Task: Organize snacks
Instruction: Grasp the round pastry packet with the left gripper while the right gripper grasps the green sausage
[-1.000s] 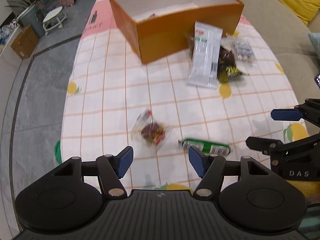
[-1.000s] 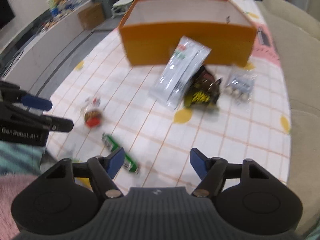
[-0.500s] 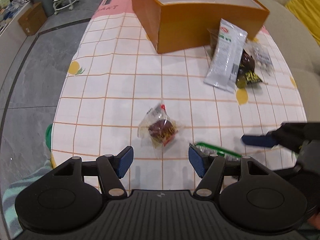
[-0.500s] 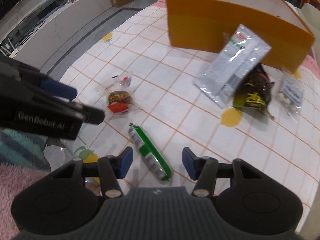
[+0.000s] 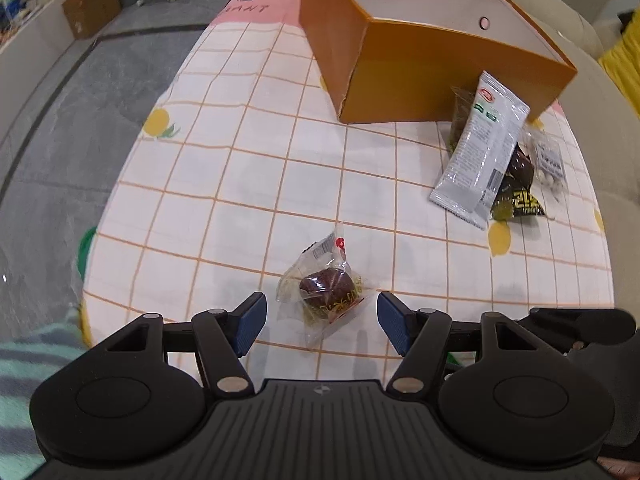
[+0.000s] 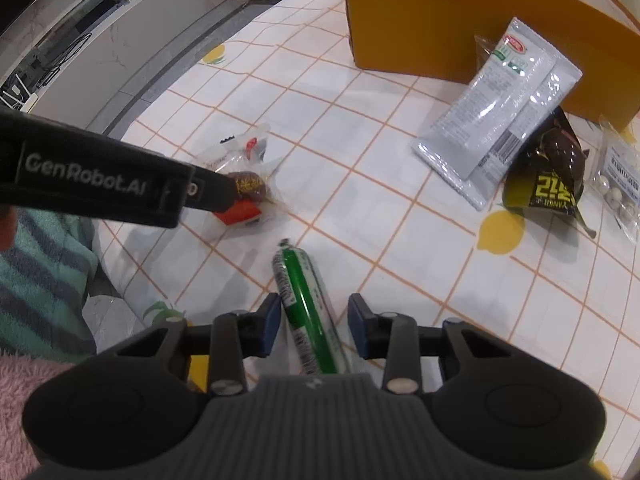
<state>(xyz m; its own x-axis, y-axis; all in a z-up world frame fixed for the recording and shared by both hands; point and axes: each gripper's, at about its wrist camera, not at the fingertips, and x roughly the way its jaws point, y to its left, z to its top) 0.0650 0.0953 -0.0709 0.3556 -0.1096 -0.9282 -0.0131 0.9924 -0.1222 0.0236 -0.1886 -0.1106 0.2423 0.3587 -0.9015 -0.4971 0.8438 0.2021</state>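
Left hand-held gripper (image 5: 321, 322): jaws wide, straddling clear-wrapped brown snack (image 5: 326, 292) on checked counter (image 5: 224, 184), pads not touching it. Right hand-held gripper (image 6: 313, 326): jaws just been closing, now narrow, green sausage stick (image 6: 308, 308) between them, small gaps both sides. Stick shows in right wrist view only. Orange box (image 5: 420, 44) at far end; open top visible in left view only. Grey packet (image 6: 496, 108) leans on box, black-yellow pouch (image 6: 554, 178) under it.

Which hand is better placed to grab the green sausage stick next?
Right. The right tool already straddles the green sausage stick, and its jaws have just been closing, though the pads are not yet pressing. The left tool is open around the clear-wrapped brown snack.
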